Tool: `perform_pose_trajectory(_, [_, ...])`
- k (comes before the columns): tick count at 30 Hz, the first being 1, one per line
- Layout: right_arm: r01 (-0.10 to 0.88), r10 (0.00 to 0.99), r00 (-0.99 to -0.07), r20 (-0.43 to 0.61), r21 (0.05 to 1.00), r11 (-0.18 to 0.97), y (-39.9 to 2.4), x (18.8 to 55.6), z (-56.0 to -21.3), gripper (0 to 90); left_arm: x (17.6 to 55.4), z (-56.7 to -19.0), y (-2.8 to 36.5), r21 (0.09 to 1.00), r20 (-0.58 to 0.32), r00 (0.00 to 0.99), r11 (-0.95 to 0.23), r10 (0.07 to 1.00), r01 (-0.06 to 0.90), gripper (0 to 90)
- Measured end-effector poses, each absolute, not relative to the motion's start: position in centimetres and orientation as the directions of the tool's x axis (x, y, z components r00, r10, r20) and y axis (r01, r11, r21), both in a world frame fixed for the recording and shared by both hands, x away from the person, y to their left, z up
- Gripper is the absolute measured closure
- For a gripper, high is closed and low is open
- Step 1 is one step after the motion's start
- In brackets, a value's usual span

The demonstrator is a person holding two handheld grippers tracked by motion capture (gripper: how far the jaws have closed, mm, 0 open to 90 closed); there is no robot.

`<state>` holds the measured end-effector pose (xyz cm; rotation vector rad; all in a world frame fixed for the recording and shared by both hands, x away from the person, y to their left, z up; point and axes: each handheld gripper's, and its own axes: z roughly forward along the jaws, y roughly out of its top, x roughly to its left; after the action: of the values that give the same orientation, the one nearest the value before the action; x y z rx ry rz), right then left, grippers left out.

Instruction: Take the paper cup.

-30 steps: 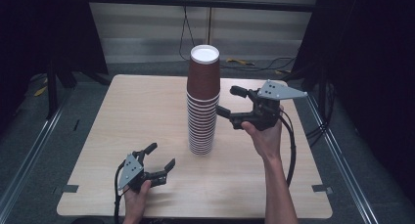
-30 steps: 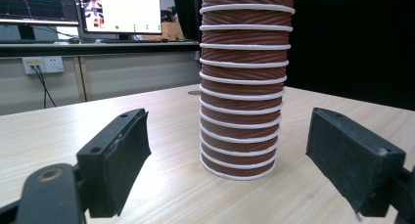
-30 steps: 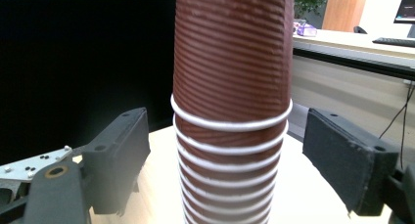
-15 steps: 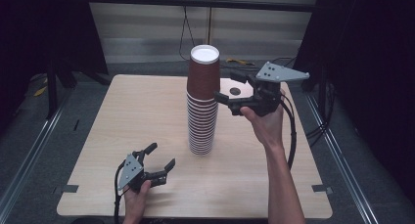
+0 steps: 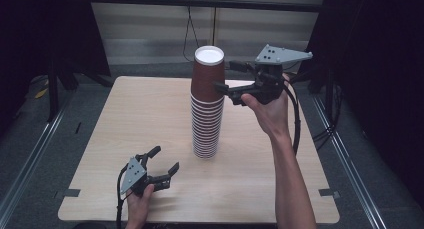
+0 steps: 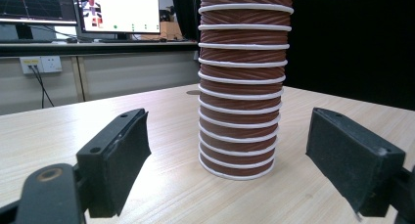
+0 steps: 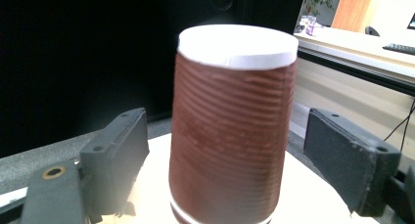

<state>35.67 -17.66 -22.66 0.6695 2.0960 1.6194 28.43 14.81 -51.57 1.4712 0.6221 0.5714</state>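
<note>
Pale wooden counter [image 5: 125, 119] under dim light, dark curtains on both sides, grey wall with sockets behind.

Tall stack of brown ribbed paper cups [image 5: 206, 116], upside down, upright near the middle of the counter, white rims showing as rings all the way up [image 6: 240, 87].

Top cup [image 5: 208, 74] with its white base up, sitting between the fingers of the right gripper [image 5: 231, 77], which is held level at the top of the stack from the right side. Fingers spread wide there: one black pad [image 7: 117, 155] left of the cup wall, the other [image 7: 350, 158] right of it, a clear gap on each side, no contact with the cup [image 7: 230, 131].

Left gripper [image 5: 159, 161] low at the near edge of the counter, gripped by a hand [image 5: 137, 201]. Fingers [image 6: 117, 158] spread apart and holding nothing, pointed toward the foot of the stack, which stands farther off, straight ahead between them.

Monitors [image 6: 73, 9] lit on a desk far behind the stack.
</note>
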Motion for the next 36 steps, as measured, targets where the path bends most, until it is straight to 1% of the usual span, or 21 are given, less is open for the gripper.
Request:
perform_pose_trajectory(9, [0.155,0.579,-0.815,-0.013,0.959,0.239,-16.2,37.3,-21.6,14.2,28.4,-51.6,14.8,0.999,-0.035,0.722,0.025,0.691,0.023,15.7])
perform_pose_trajectory(23, [0.179,0.562,-0.827,0.002,0.949,0.26,-14.5,38.9,-21.1,13.8,28.4,-51.6,14.8,0.999,-0.035,0.723,0.027,0.69,0.023,15.7])
perform_pose_trajectory(28, [0.186,0.571,-0.821,0.003,0.947,0.262,-14.2,39.2,-21.3,17.1,28.4,-51.6,14.8,0.999,-0.035,0.724,0.028,0.689,0.022,15.7])
perform_pose_trajectory(30, [0.185,0.582,-0.813,0.0,0.948,0.259,-14.2,39.2,-21.2,21.6,28.4,-51.6,14.8,0.999,-0.035,0.724,0.028,0.689,0.023,15.7])
perform_pose_trajectory(36, [0.182,0.587,-0.809,-0.007,0.947,0.264,-14.2,39.1,-21.1,22.6,28.4,-51.6,14.8,0.999,-0.035,0.724,0.027,0.688,0.022,15.7])
